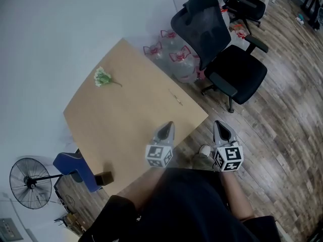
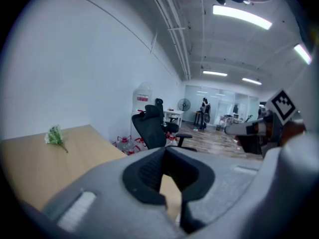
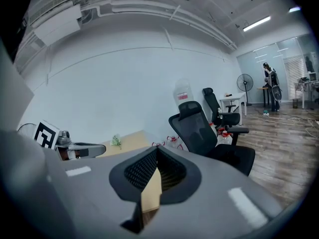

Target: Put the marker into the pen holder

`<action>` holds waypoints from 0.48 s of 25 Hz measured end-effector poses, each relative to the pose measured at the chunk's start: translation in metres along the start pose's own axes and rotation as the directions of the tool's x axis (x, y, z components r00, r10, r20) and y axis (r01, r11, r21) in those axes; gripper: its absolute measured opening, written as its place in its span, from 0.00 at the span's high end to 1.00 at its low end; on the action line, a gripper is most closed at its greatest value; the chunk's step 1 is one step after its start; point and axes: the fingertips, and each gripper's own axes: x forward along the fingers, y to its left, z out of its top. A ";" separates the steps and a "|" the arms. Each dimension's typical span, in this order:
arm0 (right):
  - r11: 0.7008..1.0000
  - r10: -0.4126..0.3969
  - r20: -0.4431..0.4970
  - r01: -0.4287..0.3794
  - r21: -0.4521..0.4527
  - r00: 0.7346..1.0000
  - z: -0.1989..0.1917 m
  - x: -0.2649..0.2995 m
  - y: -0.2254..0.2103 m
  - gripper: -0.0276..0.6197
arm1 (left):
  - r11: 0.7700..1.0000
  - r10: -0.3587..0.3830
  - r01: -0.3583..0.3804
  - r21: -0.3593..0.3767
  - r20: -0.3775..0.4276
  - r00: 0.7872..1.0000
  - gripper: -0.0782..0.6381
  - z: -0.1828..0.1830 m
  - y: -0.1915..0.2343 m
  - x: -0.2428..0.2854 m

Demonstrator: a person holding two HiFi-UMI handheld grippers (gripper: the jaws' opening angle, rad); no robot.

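Note:
A thin pale stick point(image 1: 175, 96), possibly the marker, lies on the wooden table point(image 1: 126, 115) near its right edge. A small dark box point(image 1: 104, 177), maybe the pen holder, stands at the table's near left corner. My left gripper point(image 1: 167, 128) hovers over the table's near edge, shut and empty; in its own view the jaws point(image 2: 164, 151) meet with nothing between them. My right gripper point(image 1: 220, 126) hangs just off the table above the floor, its jaws point(image 3: 157, 151) also shut and empty. Neither gripper touches the stick or the box.
A small sprig of flowers point(image 1: 103, 77) lies at the table's far left. A black office chair point(image 1: 222, 54) and several water bottles point(image 1: 174, 54) stand beyond the far edge. A blue chair point(image 1: 75, 168) and a floor fan point(image 1: 28, 180) are at the left.

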 end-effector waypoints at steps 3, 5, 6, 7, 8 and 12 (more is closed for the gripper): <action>1.000 0.009 -0.021 -0.009 0.009 1.000 -0.002 0.012 -0.015 0.95 | 0.995 0.045 -0.047 -0.093 -0.022 0.999 0.89 -0.007 0.017 0.028; 1.000 0.019 -0.036 -0.019 0.004 0.999 -0.004 0.020 -0.017 0.95 | 0.985 0.076 -0.082 -0.153 -0.048 0.996 0.89 -0.016 0.031 0.044; 1.000 0.023 -0.044 -0.023 -0.002 0.999 -0.004 0.025 -0.017 0.95 | 0.982 0.086 -0.095 -0.161 -0.061 0.994 0.89 -0.021 0.038 0.052; 1.000 0.025 -0.052 -0.025 -0.009 0.998 -0.004 0.031 -0.017 0.95 | 0.982 0.092 -0.103 -0.157 -0.074 0.993 0.88 -0.026 0.044 0.061; 1.000 0.023 -0.058 -0.024 -0.015 0.998 -0.003 0.037 -0.017 0.95 | 0.984 0.095 -0.107 -0.141 -0.089 0.992 0.88 -0.031 0.050 0.071; 1.000 0.003 -0.071 -0.004 -0.019 0.998 0.005 0.055 -0.010 0.95 | 0.984 0.112 -0.133 -0.119 -0.167 0.980 0.88 -0.057 0.079 0.106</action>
